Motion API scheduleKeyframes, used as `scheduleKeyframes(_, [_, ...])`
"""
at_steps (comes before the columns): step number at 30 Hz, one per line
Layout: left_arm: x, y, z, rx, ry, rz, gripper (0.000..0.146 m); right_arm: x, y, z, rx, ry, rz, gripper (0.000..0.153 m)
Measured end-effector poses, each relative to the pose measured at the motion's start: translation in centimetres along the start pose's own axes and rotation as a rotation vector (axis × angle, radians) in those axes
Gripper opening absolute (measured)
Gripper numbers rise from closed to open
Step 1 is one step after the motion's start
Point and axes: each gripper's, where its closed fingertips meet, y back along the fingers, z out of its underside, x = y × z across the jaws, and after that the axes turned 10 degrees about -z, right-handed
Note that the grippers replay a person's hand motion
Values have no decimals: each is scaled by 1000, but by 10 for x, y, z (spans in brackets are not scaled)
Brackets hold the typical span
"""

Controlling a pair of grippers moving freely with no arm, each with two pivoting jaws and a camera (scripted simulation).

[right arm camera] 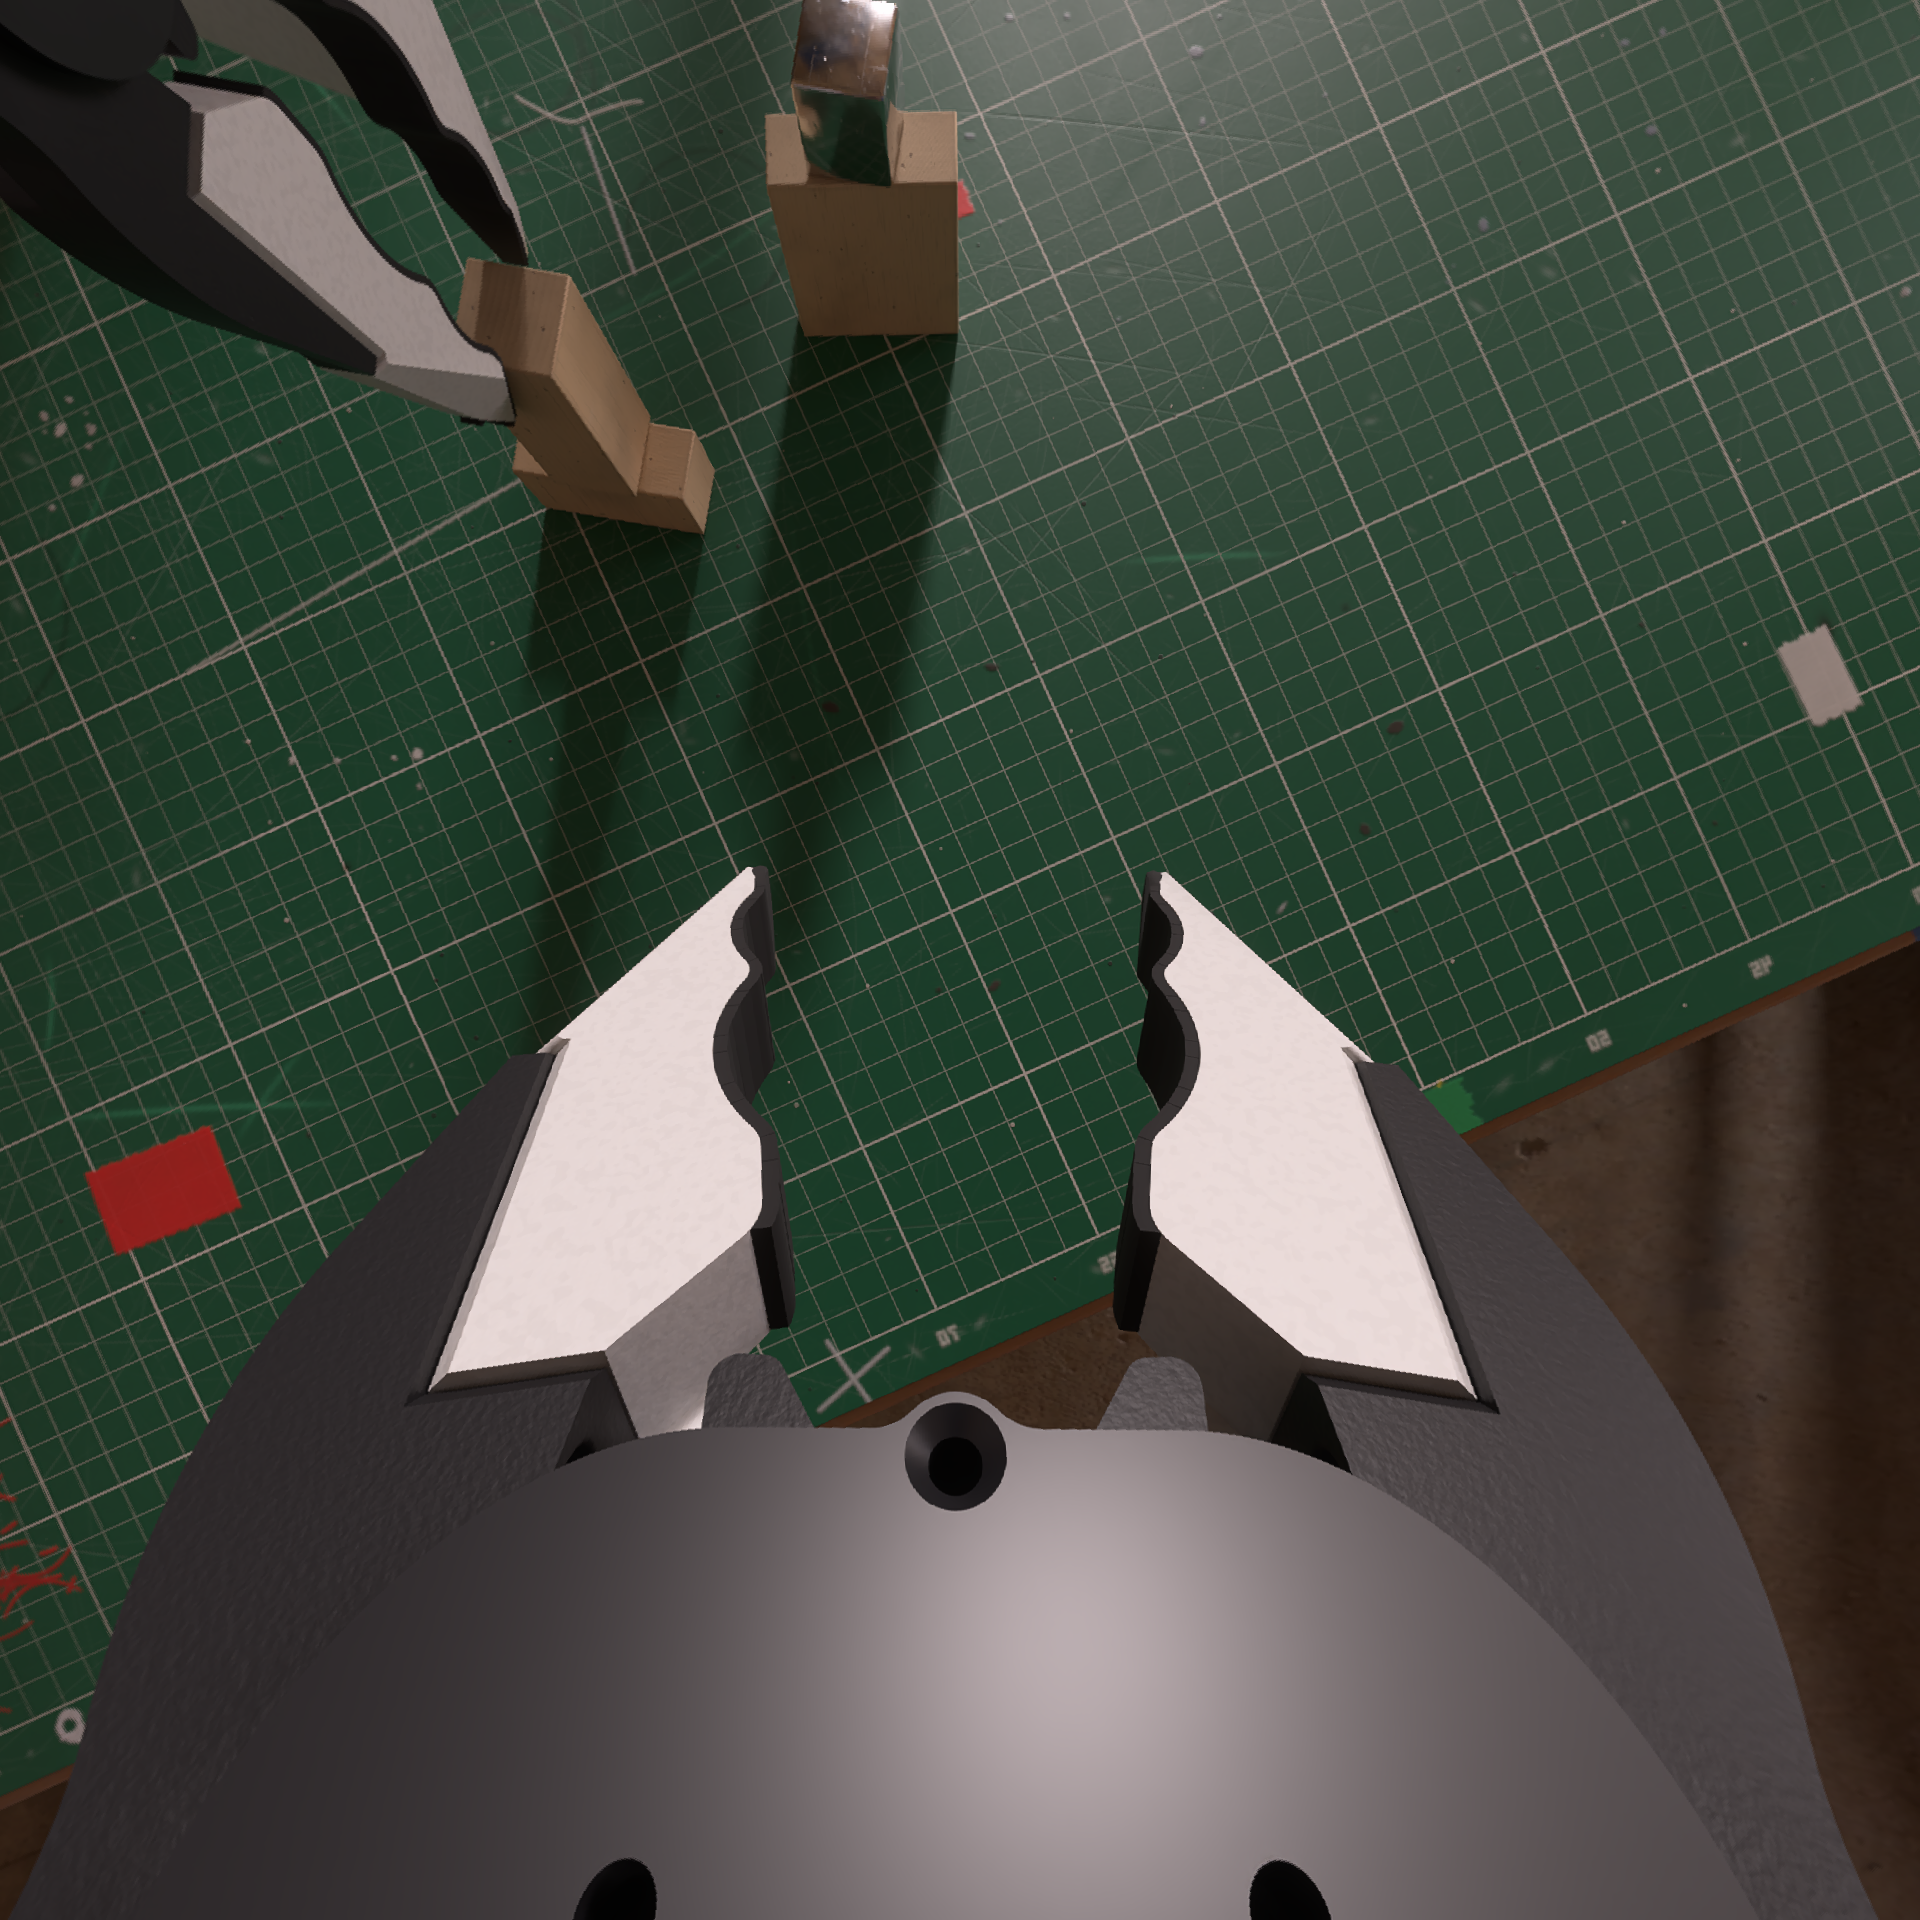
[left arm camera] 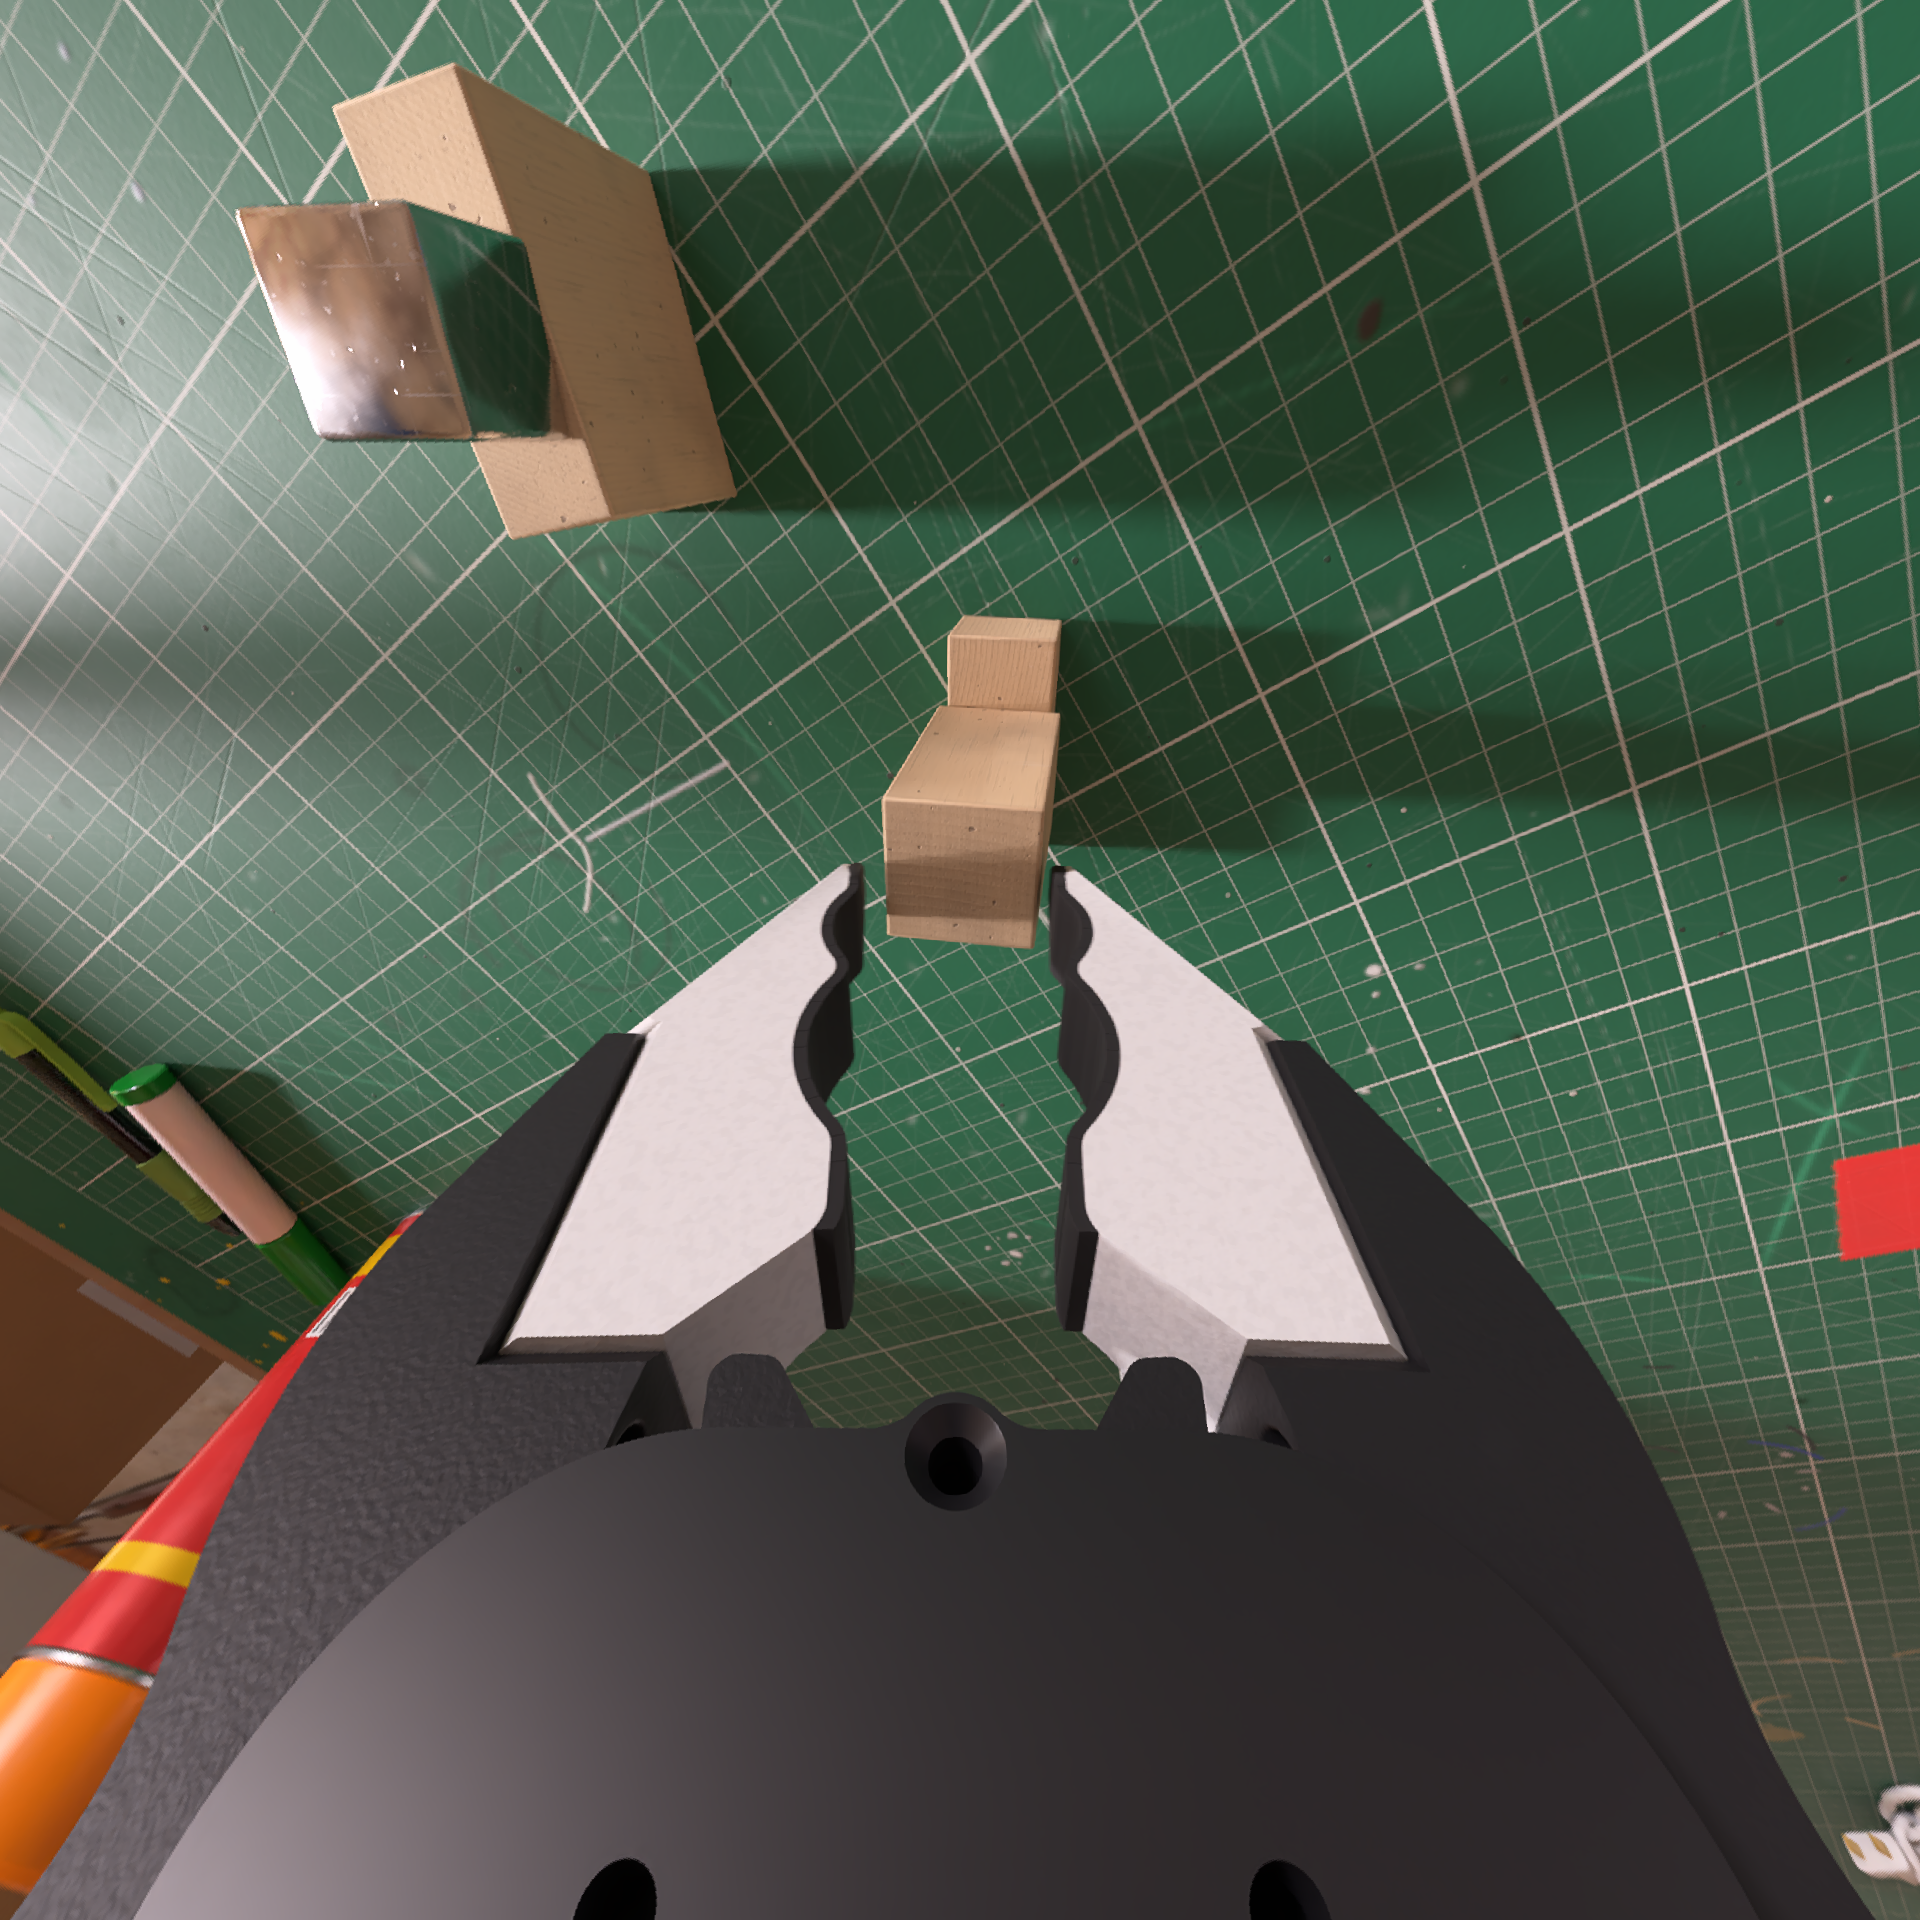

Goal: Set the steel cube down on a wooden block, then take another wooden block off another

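Observation:
The steel cube (left arm camera: 390,317) rests on a large wooden block (left arm camera: 613,343); both also show in the right wrist view, cube (right arm camera: 842,94) on block (right arm camera: 868,249). A second wooden block (left arm camera: 966,847) stands stacked on a lower one (left arm camera: 961,928), with a small block (left arm camera: 1003,660) beside them on the mat. My left gripper (left arm camera: 956,883) is open, its jaws close on either side of the upper block (right arm camera: 520,312), with a thin gap on one side. My right gripper (right arm camera: 956,894) is open and empty, low over the mat.
A green cutting mat (right arm camera: 1351,520) covers a wooden table (right arm camera: 1714,1143); its edge runs near my right gripper. Pens (left arm camera: 197,1153), a red-orange tool (left arm camera: 104,1610) and a cardboard box (left arm camera: 83,1351) lie left. Red (right arm camera: 161,1184) and white (right arm camera: 1818,675) patches mark the mat.

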Motion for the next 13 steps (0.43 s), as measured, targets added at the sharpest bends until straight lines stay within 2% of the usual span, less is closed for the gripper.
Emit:
scheduleKeyframes(1, [0,0,-1,12,2,0,30,0,0,0,0,-2,-1,71])
scheduleKeyframes(8, [-6,18,-8,65,-10,-9,30,2,3,3,1,-11,0,71])
scheduleKeyframes(13, [-45,35,-35,163,24,-30,30,-1,2,10,-12,-13,-4,70])
